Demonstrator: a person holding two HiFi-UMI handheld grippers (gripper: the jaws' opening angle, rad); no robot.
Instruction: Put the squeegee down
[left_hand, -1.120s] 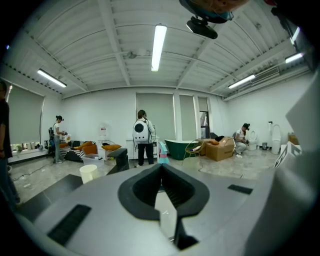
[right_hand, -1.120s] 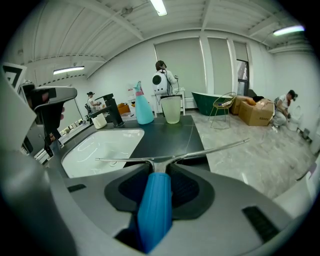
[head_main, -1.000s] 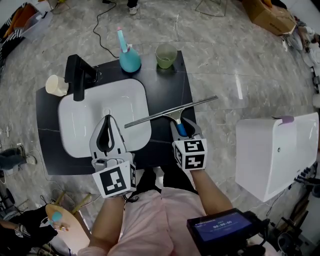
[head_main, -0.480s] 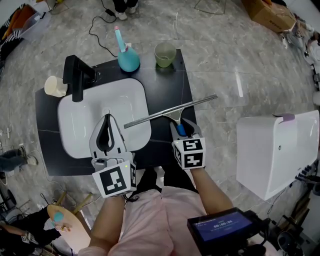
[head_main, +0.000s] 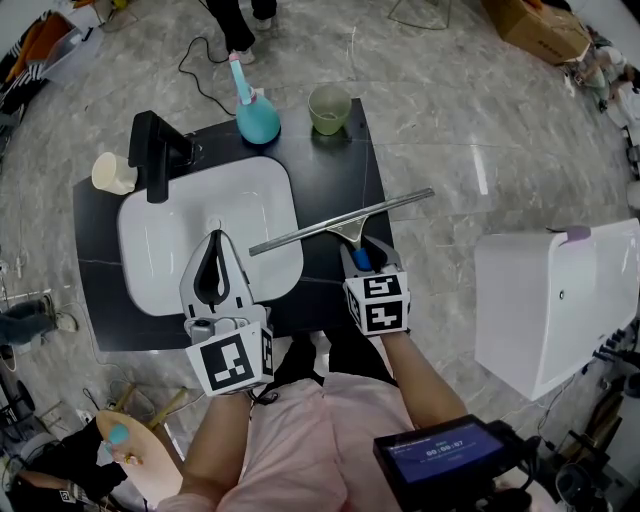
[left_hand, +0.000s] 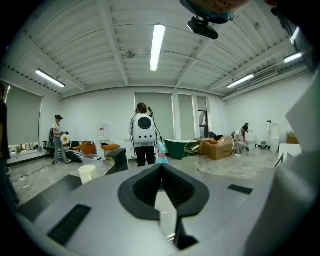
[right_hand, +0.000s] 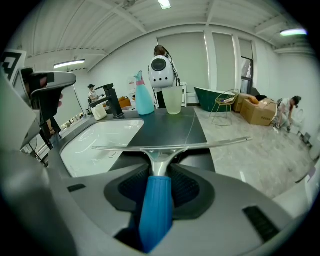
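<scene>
Only a person (head_main: 235, 20) on the far floor had moved. Right hand-held gripper (head_main: 365, 252) clamped the squeegee (head_main: 340, 222) by its handle, blade over counter (head_main: 340, 150) and sink (head_main: 160, 240). Left hand-held gripper (head_main: 215, 238) was closed, empty.

- Blue-handled squeegee (head_main: 345, 222), silver blade bar.
- Handle toward 6 o'clock, clamped in right tool (head_main: 367, 250).
- Blade slants 8-to-2 o'clock; 2 o'clock end overhangs the tabletop (head_main: 340, 170).

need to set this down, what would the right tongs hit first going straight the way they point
Probably the black countertop right of the sink, with the held squeegee touching first; depth is unclear.
</scene>
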